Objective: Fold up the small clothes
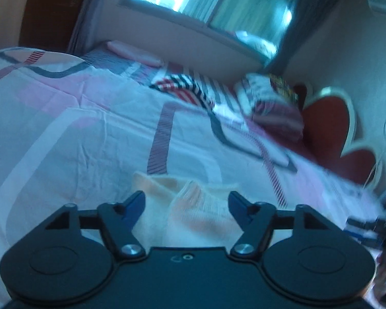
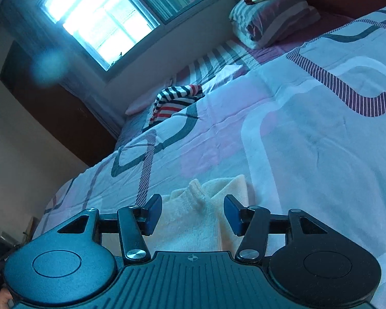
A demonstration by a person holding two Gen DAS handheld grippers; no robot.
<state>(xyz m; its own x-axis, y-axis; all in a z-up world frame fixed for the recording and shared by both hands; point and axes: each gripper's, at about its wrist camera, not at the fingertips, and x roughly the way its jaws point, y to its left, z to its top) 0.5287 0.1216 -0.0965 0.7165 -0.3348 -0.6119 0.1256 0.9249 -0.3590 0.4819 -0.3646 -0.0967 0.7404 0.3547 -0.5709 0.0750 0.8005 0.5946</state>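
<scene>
Both claws look poised at the start of a grasp on a small cream garment (image 2: 193,216) lying on the bed (image 2: 308,134), so the step in hand seems to be taking hold of the cloth for a fold. The left claw (image 1: 186,203) stands wide open, its blue pads on either side of a raised fold of the pale fabric, which lies between and just beyond the fingertips without being pinched. The right claw (image 2: 193,212) is likewise spread open, with the garment's ridge sitting between its pads and a cuff or collar-like end poking up just ahead. The left view is blurred, so whether the pads touch the cloth cannot be told. The next move probably calls for each claw to close on an edge or corner, catching one layer cleanly, then lifting and carrying it across. A striped garment (image 2: 175,100) lies well apart, near the far edge of the bed, and a pillow (image 2: 272,20) sits by the headboard
</scene>
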